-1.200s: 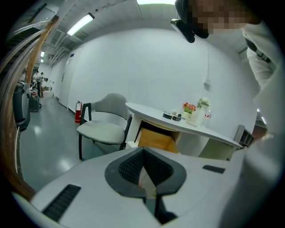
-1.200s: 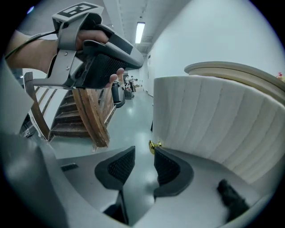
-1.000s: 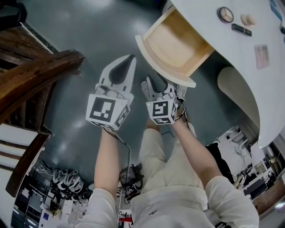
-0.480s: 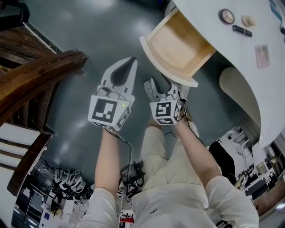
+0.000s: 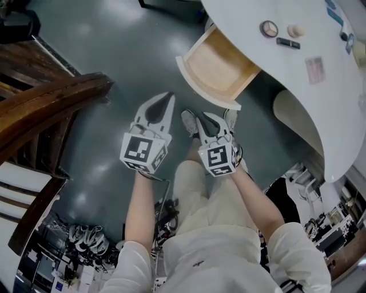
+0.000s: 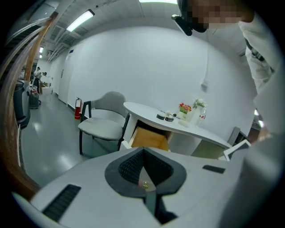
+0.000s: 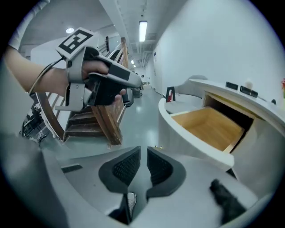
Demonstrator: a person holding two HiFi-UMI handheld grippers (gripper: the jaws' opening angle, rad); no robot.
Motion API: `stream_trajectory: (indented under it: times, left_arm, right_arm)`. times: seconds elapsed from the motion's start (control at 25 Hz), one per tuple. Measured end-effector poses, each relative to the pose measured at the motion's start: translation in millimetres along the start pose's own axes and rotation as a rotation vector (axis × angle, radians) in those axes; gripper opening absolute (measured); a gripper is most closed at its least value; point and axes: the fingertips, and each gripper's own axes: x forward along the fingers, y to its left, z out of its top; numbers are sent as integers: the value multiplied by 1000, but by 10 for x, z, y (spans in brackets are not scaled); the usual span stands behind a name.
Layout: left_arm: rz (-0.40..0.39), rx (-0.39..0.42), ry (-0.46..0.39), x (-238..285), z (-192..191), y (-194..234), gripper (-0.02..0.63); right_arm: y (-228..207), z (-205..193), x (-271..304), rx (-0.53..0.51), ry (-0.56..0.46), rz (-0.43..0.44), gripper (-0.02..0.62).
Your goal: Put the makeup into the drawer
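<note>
Down over the grey floor (image 5: 114, 40), both grippers hang side by side in front of the person's legs, short of the drawer (image 5: 200, 86). That drawer stands pulled out from under the white desk (image 5: 251, 17), its wooden inside bare. The makeup (image 5: 269, 28) is up on the desk top, well apart from both grippers: a round compact, a pale round piece (image 5: 295, 30) just beside it, and a black stick (image 5: 287, 43) just below those two.

Left gripper (image 5: 166, 100): its tips meet, pads closed on nothing, as its own view shows, pointing toward the desk and drawer.

Right gripper (image 5: 205, 121): its jaws have just been closing and now stand almost together, with only a thin slit between the pads. Nothing sits in that slit. The drawer's curved white front lies just to the right in this gripper's view.
</note>
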Motion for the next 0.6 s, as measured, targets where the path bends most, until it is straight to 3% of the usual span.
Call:
stream_trajectory:
  times: [0.2, 0.6]
  left_arm:
    - [-37, -10, 1, -172, 98, -279, 8]
    - [-96, -20, -54, -563, 764, -851, 8]
  right_arm:
    - [10, 292, -490, -22, -16, 46, 25]
    - [-20, 1038, -1522, 10, -96, 87, 14]
